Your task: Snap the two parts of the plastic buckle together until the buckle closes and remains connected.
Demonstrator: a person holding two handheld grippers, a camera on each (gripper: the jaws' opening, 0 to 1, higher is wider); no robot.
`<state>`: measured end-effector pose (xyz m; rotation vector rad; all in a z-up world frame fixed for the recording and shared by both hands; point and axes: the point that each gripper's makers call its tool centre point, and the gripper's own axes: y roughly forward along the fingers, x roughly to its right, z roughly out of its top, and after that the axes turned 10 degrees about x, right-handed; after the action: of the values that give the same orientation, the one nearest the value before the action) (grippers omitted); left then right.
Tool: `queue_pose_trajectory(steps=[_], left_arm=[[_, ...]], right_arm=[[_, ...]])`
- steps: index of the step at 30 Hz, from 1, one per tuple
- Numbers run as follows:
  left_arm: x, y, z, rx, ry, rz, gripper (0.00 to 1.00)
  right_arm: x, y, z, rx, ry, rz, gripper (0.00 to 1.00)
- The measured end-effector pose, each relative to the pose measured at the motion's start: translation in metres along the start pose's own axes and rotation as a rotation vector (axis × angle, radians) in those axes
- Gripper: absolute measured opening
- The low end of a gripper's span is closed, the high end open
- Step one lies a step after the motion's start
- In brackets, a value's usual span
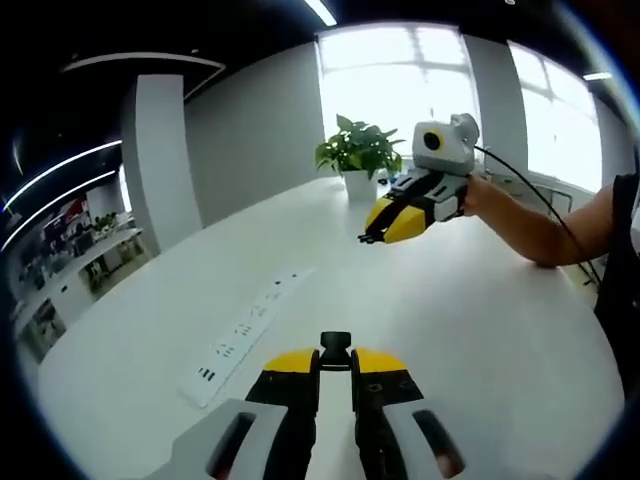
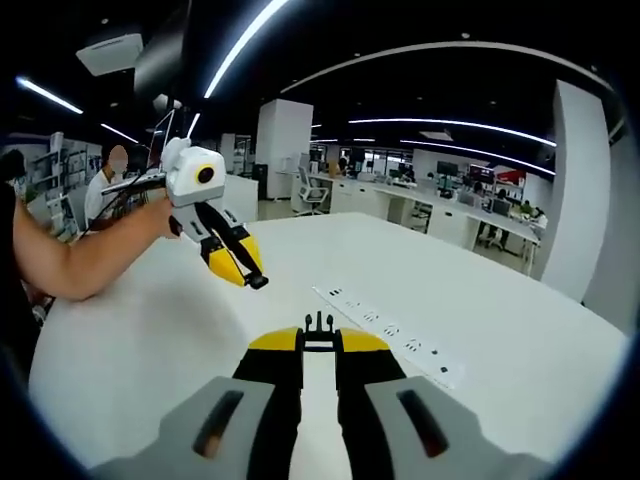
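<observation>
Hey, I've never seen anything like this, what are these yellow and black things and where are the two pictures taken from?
They are two hand-held claws, one in each of a person's hands, each with a camera looking along its jaws. In the left gripper view, the left claw pinches one black buckle piece; the right claw hangs across the white table. In the right gripper view, the right claw pinches the pronged buckle piece. A white power strip lies on the table, a potted plant at its far end.
</observation>
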<state>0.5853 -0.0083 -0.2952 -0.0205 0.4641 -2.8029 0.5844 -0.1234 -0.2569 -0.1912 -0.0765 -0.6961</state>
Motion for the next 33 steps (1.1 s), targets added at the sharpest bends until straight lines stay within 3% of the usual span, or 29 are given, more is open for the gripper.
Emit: queue_pose_trajectory(steps=[4, 9, 21, 33], left_arm=[[-0.001, 0.0, -0.009, -0.028, 0.0, 0.024, 0.1], [0.0, -0.005, -0.004, 0.001, -0.019, 0.041, 0.1], [0.016, -0.013, -0.005, 0.003, -0.016, 0.044, 0.1], [0.031, -0.022, -0.014, 0.002, -0.03, 0.048, 0.1]], right_arm=[[0.0, 0.001, -0.002, -0.003, -0.011, -0.005, 0.1], [-0.003, 0.0, 0.003, 0.009, -0.008, -0.007, 0.1], [-0.019, -0.004, 0.004, 0.007, -0.018, -0.002, 0.1], [-0.035, -0.009, 0.005, 0.005, -0.023, 0.001, 0.1]])
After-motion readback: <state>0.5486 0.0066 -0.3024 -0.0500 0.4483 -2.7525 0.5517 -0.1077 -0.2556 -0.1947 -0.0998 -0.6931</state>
